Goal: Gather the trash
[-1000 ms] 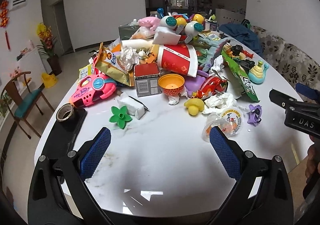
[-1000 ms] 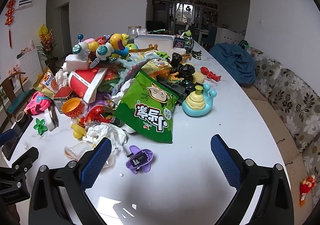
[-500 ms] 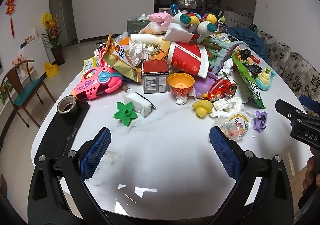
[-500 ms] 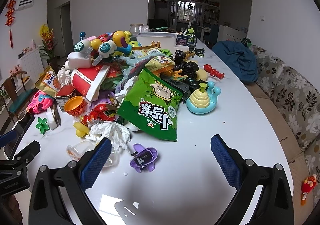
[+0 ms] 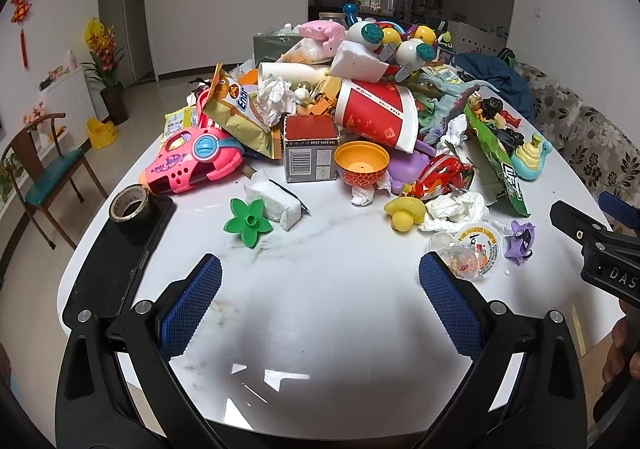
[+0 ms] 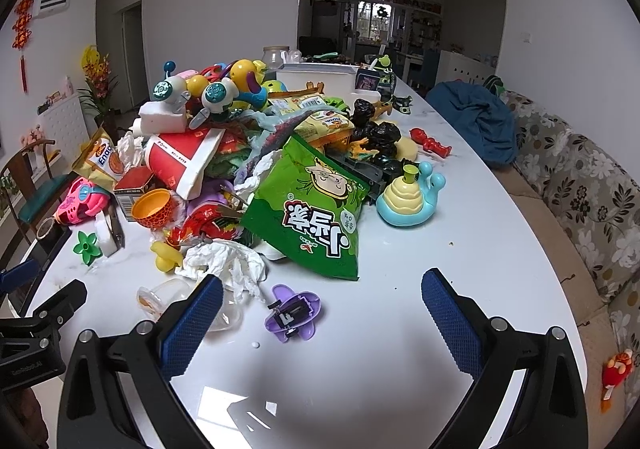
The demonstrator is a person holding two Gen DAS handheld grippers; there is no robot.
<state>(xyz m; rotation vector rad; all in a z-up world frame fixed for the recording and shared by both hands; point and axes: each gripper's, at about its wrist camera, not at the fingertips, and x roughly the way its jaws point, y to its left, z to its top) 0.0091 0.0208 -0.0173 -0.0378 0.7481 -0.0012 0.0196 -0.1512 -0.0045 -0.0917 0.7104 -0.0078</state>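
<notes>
Grippers spread and empty, your left gripper (image 5: 320, 301) and right gripper (image 6: 322, 313) hover short of the heap, apparently choosing trash. Nearest your right gripper: a clear jelly cup (image 6: 176, 299), then crumpled tissue (image 6: 226, 261); beyond, a green snack bag (image 6: 308, 209) with Chinese lettering; farther left, an "Enaq"-type packet (image 6: 105, 161), partly readable.
</notes>
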